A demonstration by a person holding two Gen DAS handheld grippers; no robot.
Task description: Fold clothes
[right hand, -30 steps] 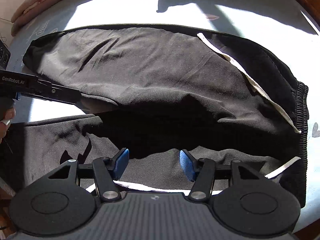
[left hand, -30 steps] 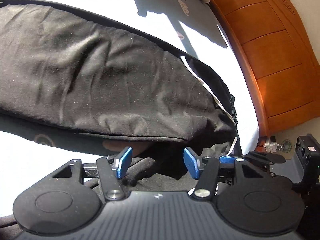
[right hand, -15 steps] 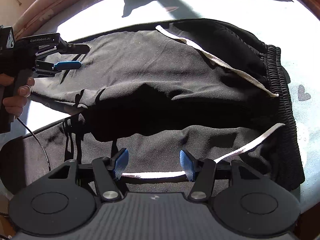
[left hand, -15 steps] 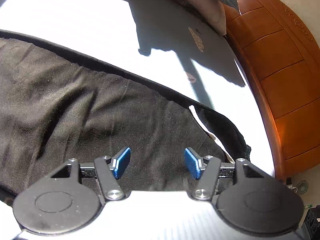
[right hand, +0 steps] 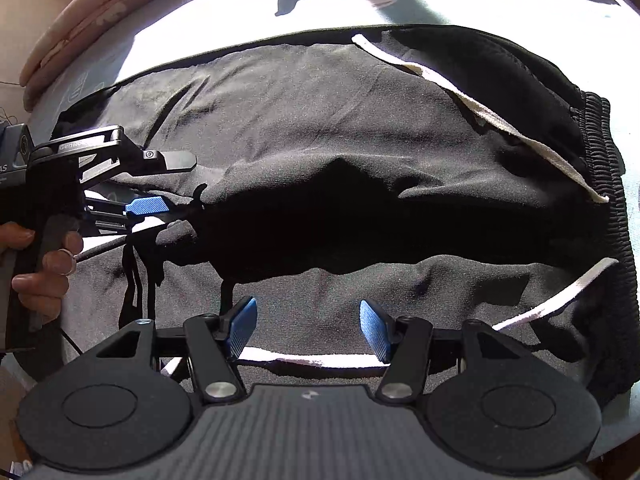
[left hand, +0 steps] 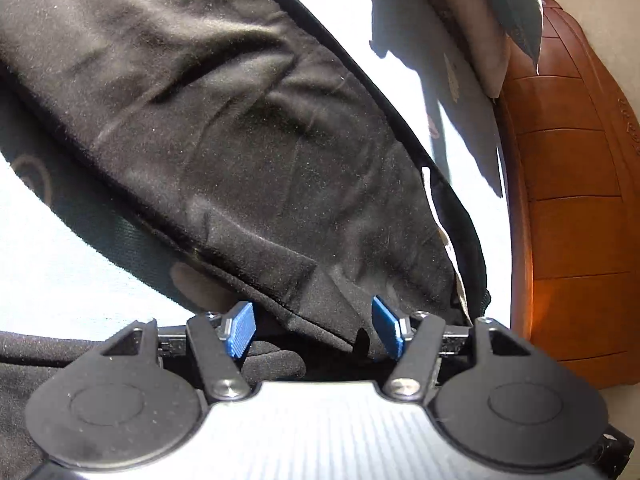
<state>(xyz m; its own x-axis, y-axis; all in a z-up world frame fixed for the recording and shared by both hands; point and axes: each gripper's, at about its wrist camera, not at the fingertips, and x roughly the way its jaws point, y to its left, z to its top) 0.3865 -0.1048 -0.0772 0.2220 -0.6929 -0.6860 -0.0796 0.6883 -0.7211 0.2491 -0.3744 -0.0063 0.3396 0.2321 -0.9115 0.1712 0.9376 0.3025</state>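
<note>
The left tool (left hand: pixel 314 330) stands with its blue pads (left hand: pixel 240 328) apart, roughly half spread, and a hem edge of the black trousers (left hand: pixel 224 128) sags between them; neither pad visibly presses the cloth. The right tool (right hand: pixel 308 330) is likewise parted about halfway, hovering over the near leg with nothing clamped, a white drawstring (right hand: pixel 320 360) lying just under its tips. The trousers lie spread across the bed (right hand: pixel 360 0), waistband (right hand: pixel 608 184) toward the edge by the wooden headboard (left hand: pixel 572 200). In the right wrist view a hand (right hand: pixel 44 264) grips the left tool's handle at the frame's left side. A deep shadow hides the fold between the two legs, and the leg cuffs are cut off.
</note>
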